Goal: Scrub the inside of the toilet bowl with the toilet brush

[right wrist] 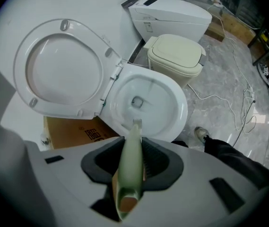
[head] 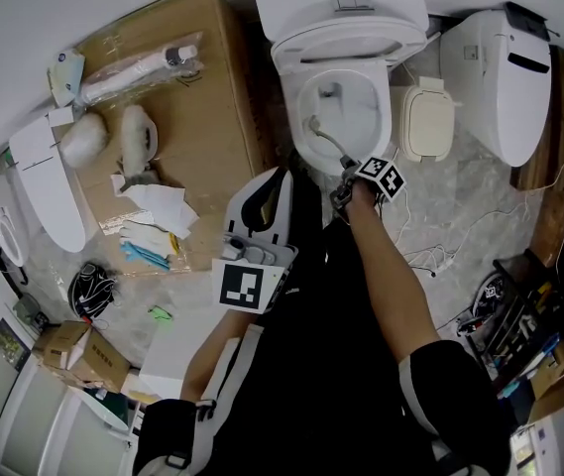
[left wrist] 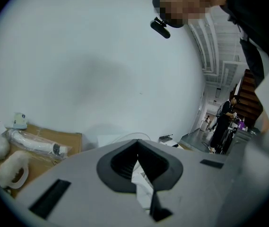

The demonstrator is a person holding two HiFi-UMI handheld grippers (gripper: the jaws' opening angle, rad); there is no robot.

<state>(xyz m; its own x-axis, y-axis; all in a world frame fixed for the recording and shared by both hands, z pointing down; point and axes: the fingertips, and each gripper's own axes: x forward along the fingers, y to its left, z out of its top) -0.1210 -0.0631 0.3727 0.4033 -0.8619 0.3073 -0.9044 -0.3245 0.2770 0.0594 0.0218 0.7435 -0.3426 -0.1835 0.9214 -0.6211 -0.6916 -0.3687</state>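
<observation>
The white toilet bowl (head: 346, 107) stands open with its lid (right wrist: 58, 70) and seat raised; its white inside (right wrist: 148, 103) shows water at the bottom. My right gripper (head: 346, 175) hovers at the bowl's front rim, shut on the pale green handle of the toilet brush (right wrist: 132, 164). The brush head (right wrist: 136, 123) points down over the bowl, above the water. In the head view the brush (head: 326, 139) reaches into the bowl. My left gripper (head: 282, 178) is held back by the person's body, left of the toilet, aimed at the wall. Its jaws (left wrist: 136, 162) are shut with nothing in them.
A large cardboard box (head: 192, 87) with wrapped parts sits left of the toilet. A cream lidded bin (head: 428, 122) and a second white toilet (head: 505, 77) stand to the right. Cables (head: 440, 256) trail over the marble floor. Toilet seats (head: 49, 186) and clutter lie far left.
</observation>
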